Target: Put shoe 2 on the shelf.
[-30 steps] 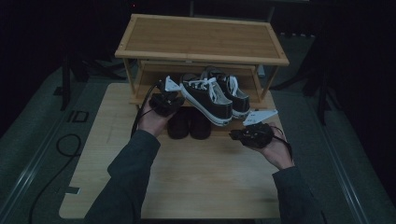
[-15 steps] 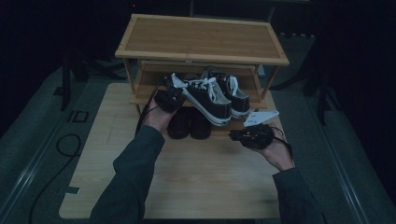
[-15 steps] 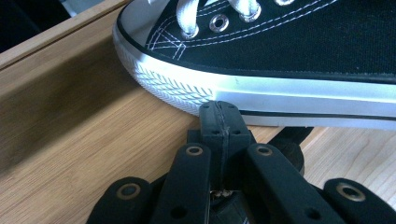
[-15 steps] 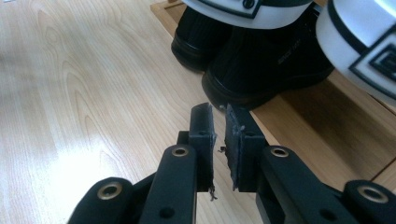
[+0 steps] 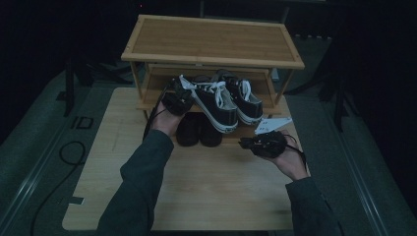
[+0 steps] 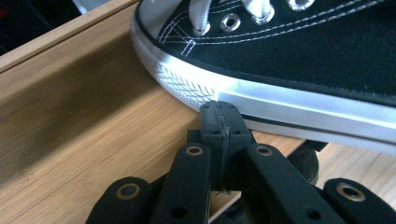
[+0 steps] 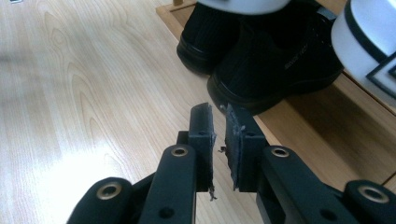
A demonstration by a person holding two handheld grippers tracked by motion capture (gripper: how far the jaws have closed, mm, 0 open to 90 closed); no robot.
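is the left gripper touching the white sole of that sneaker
Touching. In the left gripper view the shut tips of the left gripper press against the sneaker at its white sole, with no gap.

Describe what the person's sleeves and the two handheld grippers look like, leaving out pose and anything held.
Both forearms wear dark grey-green long sleeves. The left gripper and right gripper are black, each with two flat, ribbed-edged jaw pads on black linkage bars pinned by round metal rivets. The right gripper's pads look frayed. A pale grey three-cornered plate tops the right gripper, and thin black cables trail from them.
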